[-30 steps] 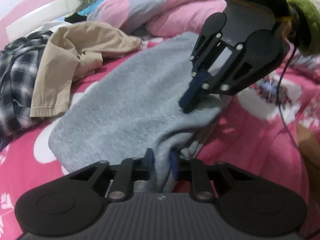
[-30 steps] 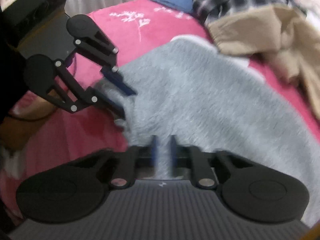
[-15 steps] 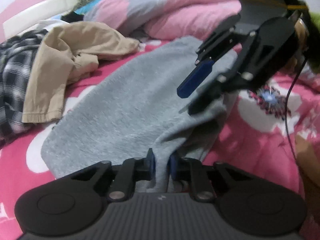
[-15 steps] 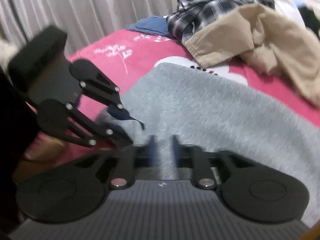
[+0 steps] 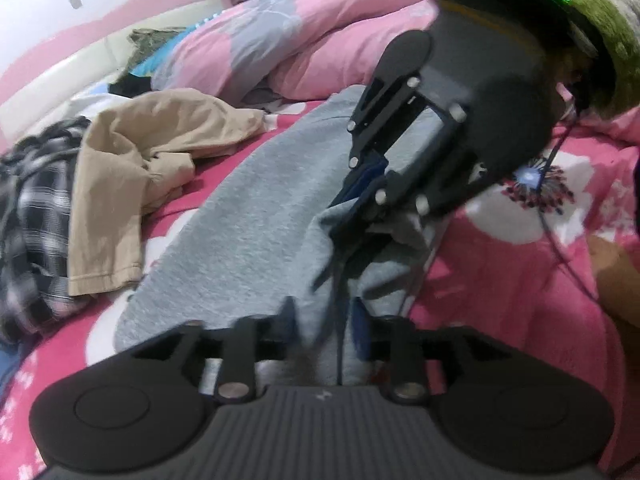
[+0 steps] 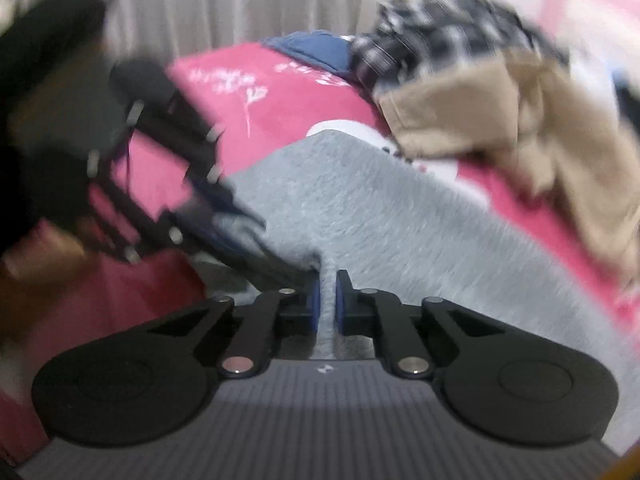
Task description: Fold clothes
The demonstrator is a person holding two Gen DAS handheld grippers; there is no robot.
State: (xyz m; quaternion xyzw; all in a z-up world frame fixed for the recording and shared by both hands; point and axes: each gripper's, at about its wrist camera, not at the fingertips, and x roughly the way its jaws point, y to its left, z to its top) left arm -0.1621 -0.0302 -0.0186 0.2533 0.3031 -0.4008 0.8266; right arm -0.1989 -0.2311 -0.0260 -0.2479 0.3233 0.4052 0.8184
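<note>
A: While the left wrist view looks across the bed, where does the grey garment lie?

B: Through the middle of the frame, spread over the pink flowered cover. Its near edge runs down between the fingers of the left gripper at the bottom centre. Those jaws have just been opening; they stand apart with the cloth loose between them, and the pads do not press on it.

A: And the other gripper there?

B: The right gripper sits at the upper right, fingers nearly together and pinched on a bunched fold of the grey garment. A tan shirt lies crumpled at the left, with a checked shirt at the far left edge and a pink quilt along the top.

A: What does the right wrist view add?

B: It is blurred. The right gripper at the bottom centre has just been closing, and now clamps a narrow ridge of the grey garment. The left gripper shows at the left, by the same edge of cloth; its opening I cannot tell here. The tan shirt and checked shirt fill the upper right.
</note>
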